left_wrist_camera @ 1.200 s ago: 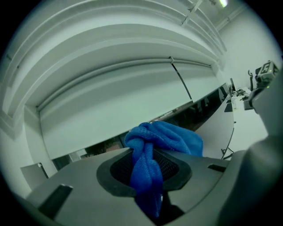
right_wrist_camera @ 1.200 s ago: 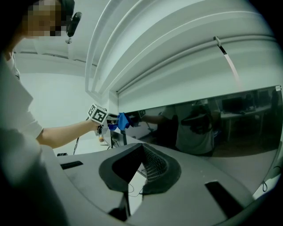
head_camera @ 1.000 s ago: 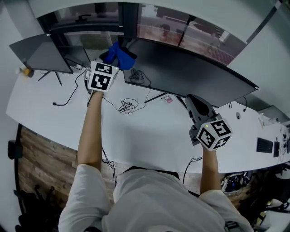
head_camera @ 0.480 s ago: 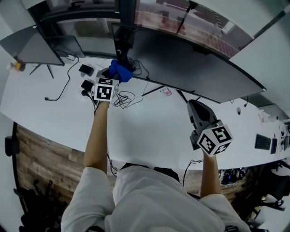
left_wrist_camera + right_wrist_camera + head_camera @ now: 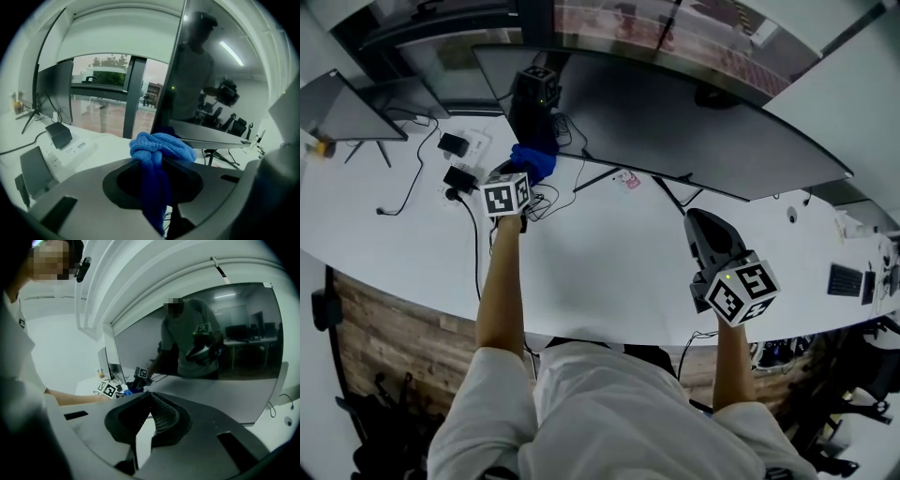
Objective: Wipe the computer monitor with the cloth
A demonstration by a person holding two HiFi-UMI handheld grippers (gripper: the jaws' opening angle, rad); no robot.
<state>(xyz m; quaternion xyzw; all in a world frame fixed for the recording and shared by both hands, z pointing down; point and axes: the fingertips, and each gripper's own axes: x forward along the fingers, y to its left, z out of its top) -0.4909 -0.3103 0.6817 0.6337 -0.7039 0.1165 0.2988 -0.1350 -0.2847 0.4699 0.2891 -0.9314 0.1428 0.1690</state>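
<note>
Blue microfibre cloth [image 5: 161, 147] sits bunched between the fingers of my left gripper [image 5: 157, 159], which are clamped on it, one fold trailing down through the gap. From the head view the cloth [image 5: 532, 159] is at the lower left corner of the wide curved monitor [image 5: 675, 122], above the white desk [image 5: 609, 253]. I can't tell whether it touches the screen. The left gripper's [image 5: 525, 173] fingertips are buried under the fabric there.

In the left gripper view the monitor [image 5: 211, 84] is cut off at the frame, showing only its left edge and a dark reflection.

My right gripper [image 5: 698, 220] hangs over the desk, well apart from the cloth. In its own view the right gripper [image 5: 149, 397] has its fingers pressed together at the tips with nothing between them.

Tangled cables [image 5: 548, 202] lie just beside the left gripper. Power adapters [image 5: 455, 145] and a second monitor [image 5: 337, 103], partly cropped, are further left.
</note>
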